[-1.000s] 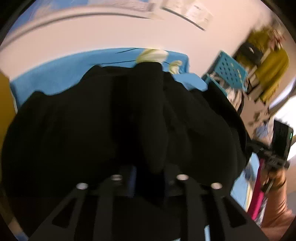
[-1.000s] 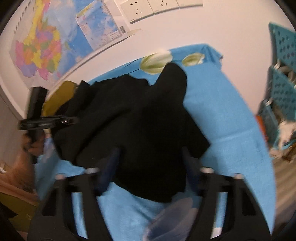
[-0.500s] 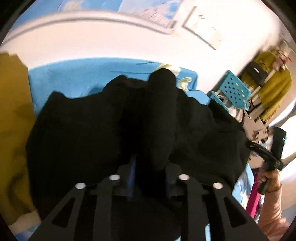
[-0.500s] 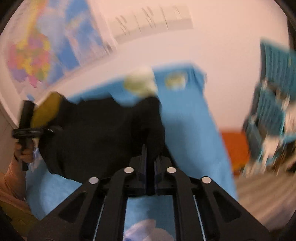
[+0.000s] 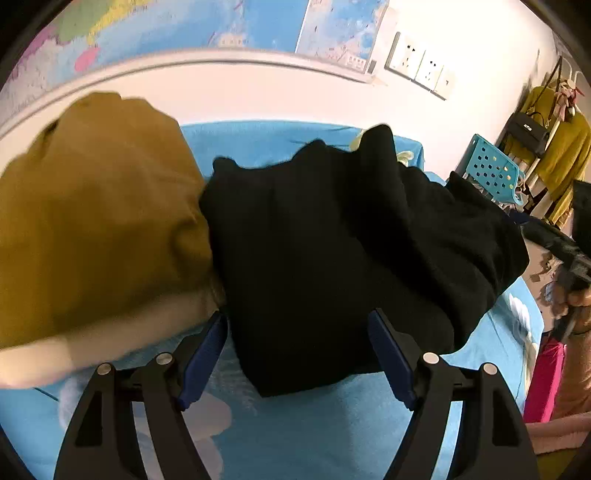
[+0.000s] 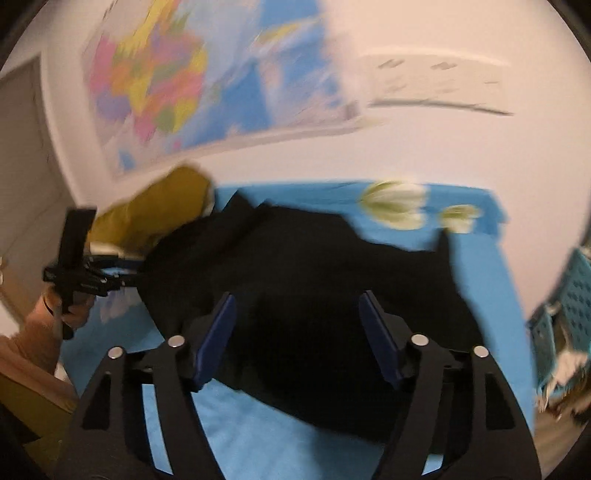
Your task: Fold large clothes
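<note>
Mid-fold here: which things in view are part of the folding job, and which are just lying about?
Part of the job:
- black garment, lying on the blue sheet
- left gripper, open, jaws just opened, nothing pinched
- right gripper, open, jaws just opened

Lying about:
- mustard garment beside the black one
- blue plastic basket
- wall map
</note>
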A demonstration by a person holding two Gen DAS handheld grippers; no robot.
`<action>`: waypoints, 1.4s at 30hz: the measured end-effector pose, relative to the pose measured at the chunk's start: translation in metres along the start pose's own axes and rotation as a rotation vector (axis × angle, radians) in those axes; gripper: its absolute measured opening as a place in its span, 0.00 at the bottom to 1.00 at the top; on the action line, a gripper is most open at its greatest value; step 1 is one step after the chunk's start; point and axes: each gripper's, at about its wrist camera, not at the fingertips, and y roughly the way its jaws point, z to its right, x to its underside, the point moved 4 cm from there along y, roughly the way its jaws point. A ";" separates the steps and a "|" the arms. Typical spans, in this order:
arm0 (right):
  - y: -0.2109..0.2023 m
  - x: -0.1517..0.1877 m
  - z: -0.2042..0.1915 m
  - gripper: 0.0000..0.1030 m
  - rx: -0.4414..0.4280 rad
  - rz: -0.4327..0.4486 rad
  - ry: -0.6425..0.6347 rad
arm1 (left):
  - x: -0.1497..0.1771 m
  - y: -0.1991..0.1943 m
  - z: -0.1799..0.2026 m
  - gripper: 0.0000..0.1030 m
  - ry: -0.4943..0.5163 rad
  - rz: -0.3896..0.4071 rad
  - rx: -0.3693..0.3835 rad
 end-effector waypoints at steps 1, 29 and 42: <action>0.016 -0.002 -0.007 0.68 -0.017 -0.026 -0.008 | 0.003 0.006 0.001 0.73 -0.001 -0.011 -0.004; 0.072 -0.038 0.062 0.71 0.111 -0.164 0.117 | -0.021 -0.021 0.035 0.56 0.103 0.119 -0.078; 0.039 -0.064 0.112 0.00 0.263 0.026 0.213 | -0.046 0.040 0.018 0.18 0.023 0.005 -0.087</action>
